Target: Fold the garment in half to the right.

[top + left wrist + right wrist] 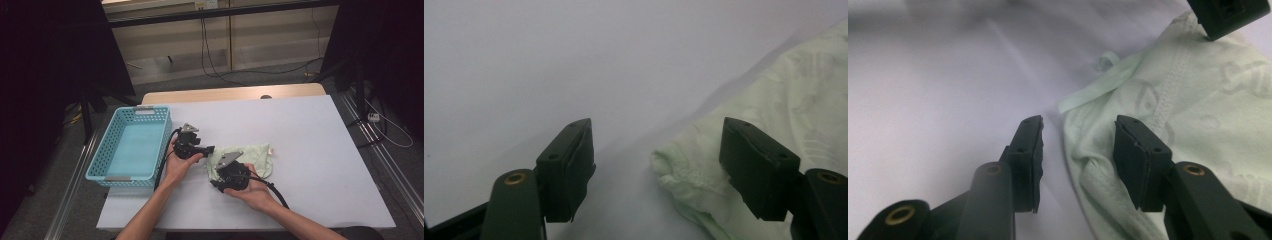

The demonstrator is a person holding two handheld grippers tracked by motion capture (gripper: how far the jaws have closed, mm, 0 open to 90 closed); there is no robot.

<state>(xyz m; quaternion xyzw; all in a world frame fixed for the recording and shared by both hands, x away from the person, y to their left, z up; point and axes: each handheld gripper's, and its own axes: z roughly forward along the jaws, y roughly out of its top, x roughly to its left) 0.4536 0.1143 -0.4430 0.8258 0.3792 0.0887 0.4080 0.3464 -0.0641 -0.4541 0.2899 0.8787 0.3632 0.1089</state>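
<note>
Pale green cloth (252,157) lies crumpled on the counter (310,140); left tongs (656,167) and right tongs (1078,160) gape, straddling its edge, unclenched.

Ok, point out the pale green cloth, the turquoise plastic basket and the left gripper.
pale green cloth (260,156), high view, its flat right half.
turquoise plastic basket (95,161), high view, its left wall.
left gripper (656,165), left gripper view, midway between its fingertips.

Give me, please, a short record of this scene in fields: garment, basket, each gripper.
garment: pale green folded cloth, flat on the white table
basket: light blue plastic basket, left of the cloth, nothing inside
left gripper: open, jaws astride the cloth's edge
right gripper: open, jaws astride the cloth's hem
</note>
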